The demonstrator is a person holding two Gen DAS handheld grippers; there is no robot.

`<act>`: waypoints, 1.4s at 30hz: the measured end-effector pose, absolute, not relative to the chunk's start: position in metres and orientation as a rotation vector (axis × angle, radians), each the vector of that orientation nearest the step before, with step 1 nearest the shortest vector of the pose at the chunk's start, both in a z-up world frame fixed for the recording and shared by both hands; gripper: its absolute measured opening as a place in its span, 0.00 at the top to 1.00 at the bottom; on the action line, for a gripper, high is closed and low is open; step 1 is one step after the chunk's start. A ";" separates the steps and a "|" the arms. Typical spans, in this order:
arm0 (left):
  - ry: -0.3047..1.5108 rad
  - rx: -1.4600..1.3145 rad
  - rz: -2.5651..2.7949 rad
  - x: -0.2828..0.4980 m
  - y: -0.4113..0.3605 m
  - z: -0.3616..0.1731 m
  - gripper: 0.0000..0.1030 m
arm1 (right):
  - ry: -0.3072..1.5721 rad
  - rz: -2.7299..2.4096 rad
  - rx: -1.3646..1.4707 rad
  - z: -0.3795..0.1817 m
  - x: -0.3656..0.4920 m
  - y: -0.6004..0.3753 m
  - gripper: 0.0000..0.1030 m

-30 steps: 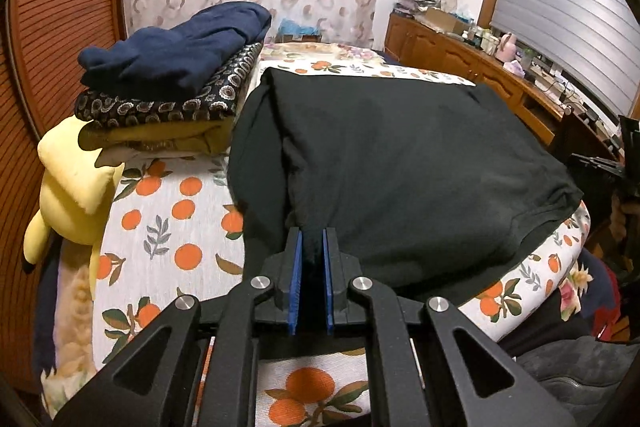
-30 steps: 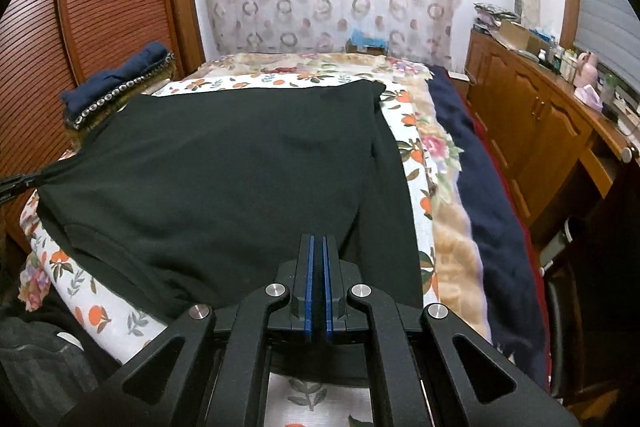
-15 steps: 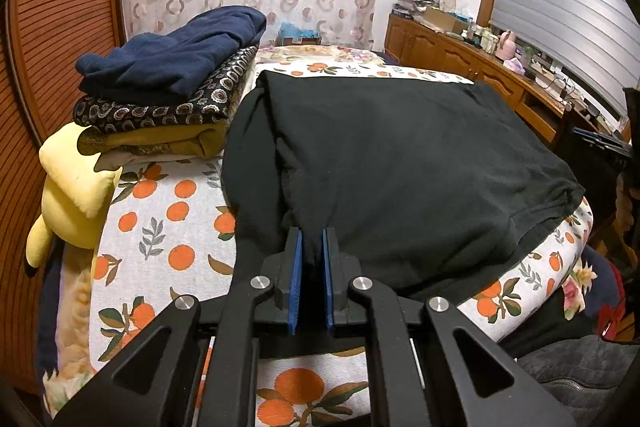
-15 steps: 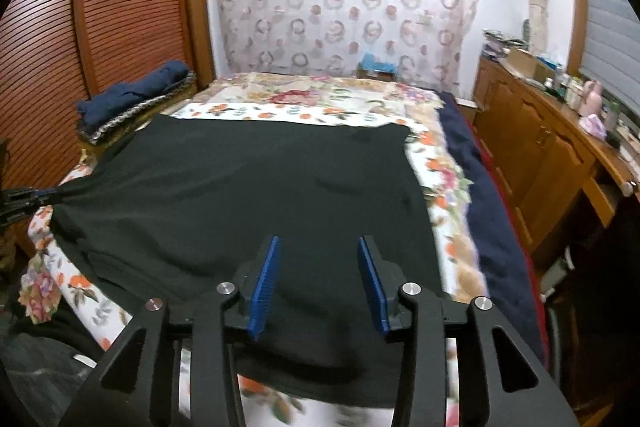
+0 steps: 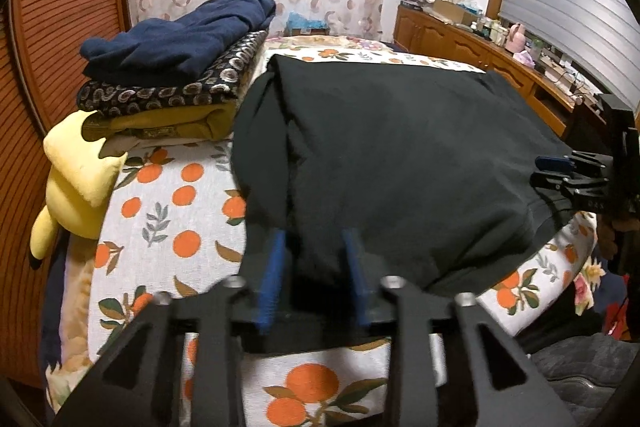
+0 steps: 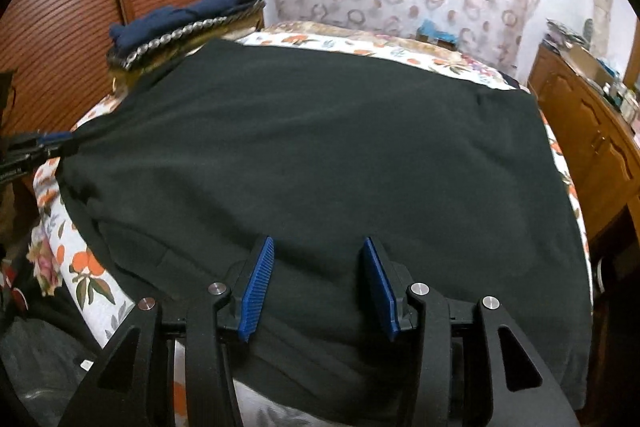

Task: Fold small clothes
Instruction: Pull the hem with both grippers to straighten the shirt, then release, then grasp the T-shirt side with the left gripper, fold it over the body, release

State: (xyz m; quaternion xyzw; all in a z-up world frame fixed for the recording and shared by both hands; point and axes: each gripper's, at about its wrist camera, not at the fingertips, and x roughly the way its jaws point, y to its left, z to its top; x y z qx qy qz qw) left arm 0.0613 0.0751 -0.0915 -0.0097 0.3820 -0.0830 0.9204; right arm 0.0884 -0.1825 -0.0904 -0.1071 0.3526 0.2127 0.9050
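The black garment [image 5: 400, 163] lies spread flat across the bed [image 5: 172, 211], covering most of its orange-print sheet, with its near hem hanging a little over the bed's front edge. The left claw [image 5: 314, 247] sits at the garment's near left corner; its jaws are opening, the cloth lies between the blue pads, and they do not press on it. The right claw [image 6: 318, 251] hovers over the near right part of the garment [image 6: 320, 147], jaws also opening, blue pads apart above the cloth with nothing pinched. At the far left, a stack of folded clothes [image 5: 176, 67] lies just beside the garment's left edge, with a yellow plush toy [image 5: 76, 183] below it. To the right, bare sheet borders the garment, then a wooden cabinet [image 6: 592, 147] stands near the bed.
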 end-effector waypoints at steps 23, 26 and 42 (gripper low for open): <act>0.834 -0.084 -0.138 0.072 0.098 -0.116 0.23 | 0.738 0.339 -0.195 -0.088 0.080 -0.171 0.13; 0.817 -0.104 -0.170 0.072 0.099 -0.115 0.42 | 0.744 0.318 -0.188 -0.087 0.078 -0.171 0.13; 0.640 -0.119 -0.399 0.088 0.058 -0.043 0.89 | 0.694 0.349 -0.184 -0.090 0.067 -0.184 0.09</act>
